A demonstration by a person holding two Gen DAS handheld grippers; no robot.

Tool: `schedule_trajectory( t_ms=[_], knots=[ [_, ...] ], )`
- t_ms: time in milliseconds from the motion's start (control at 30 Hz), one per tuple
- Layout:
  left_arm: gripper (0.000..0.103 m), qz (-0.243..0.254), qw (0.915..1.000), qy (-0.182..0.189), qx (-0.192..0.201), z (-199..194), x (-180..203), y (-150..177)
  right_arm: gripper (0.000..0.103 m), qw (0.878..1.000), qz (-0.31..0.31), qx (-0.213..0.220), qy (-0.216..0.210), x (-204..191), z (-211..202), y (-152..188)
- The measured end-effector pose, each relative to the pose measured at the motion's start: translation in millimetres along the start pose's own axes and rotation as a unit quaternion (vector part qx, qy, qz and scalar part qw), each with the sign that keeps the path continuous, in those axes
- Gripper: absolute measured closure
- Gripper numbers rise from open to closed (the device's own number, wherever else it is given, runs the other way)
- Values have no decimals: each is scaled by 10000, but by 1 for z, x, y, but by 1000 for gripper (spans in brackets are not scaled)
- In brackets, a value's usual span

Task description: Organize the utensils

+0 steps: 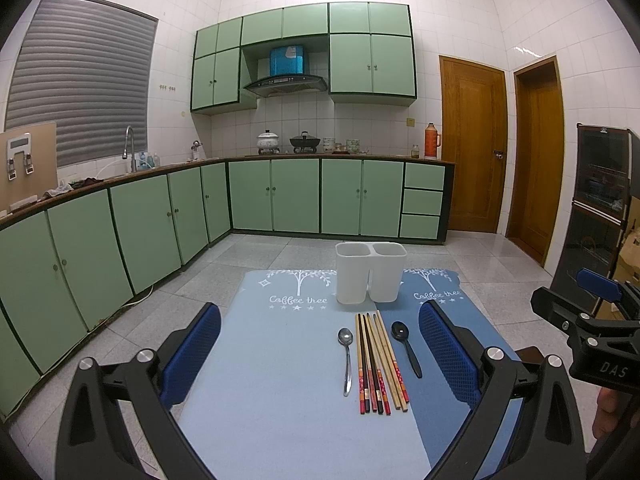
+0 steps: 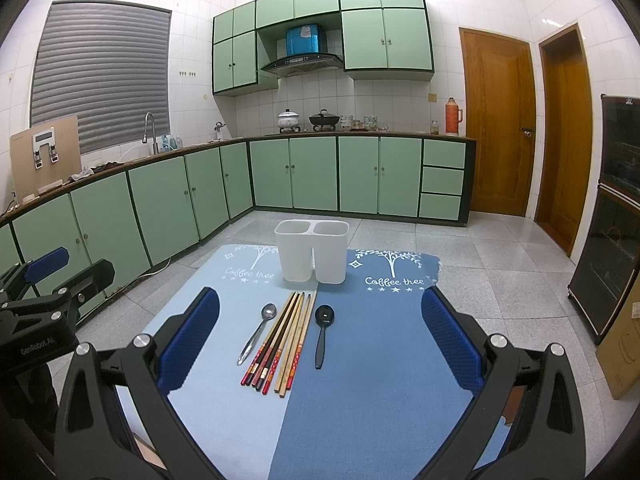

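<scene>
On the blue-matted surface (image 2: 380, 360), chopsticks (image 2: 280, 344) lie between a metal spoon (image 2: 256, 332) and a black spoon (image 2: 322, 332), just before a white two-compartment holder (image 2: 312, 252). Both hand-held grippers, left (image 1: 320, 360) and right (image 2: 320, 344), hover released and empty. Green cabinets (image 1: 272, 196) line the tiled kitchen.

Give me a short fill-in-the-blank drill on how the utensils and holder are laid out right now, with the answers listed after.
1. The white holder has ____ compartments, both empty.
2. The chopsticks lie between the metal spoon and the ____ spoon.
3. The holder stands on the mat at its ____ end, beyond the utensils.
4. The left gripper and right gripper both have their fingers ____, holding nothing.

Answers: two; black; far; open
</scene>
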State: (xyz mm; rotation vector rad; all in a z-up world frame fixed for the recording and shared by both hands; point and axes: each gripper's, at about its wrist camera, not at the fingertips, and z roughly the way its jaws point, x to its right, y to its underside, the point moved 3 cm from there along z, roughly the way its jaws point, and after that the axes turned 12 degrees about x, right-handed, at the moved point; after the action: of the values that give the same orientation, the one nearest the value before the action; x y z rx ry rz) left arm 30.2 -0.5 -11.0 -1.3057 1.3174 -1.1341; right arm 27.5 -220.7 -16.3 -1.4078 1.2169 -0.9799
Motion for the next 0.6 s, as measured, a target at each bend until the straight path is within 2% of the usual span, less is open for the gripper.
schedule_trajectory(
  t_ms=[600],
  knots=[
    [6, -1, 10000, -1, -4, 0, 0, 1, 5, 10000, 13, -23, 0, -4, 2, 3]
  ],
)
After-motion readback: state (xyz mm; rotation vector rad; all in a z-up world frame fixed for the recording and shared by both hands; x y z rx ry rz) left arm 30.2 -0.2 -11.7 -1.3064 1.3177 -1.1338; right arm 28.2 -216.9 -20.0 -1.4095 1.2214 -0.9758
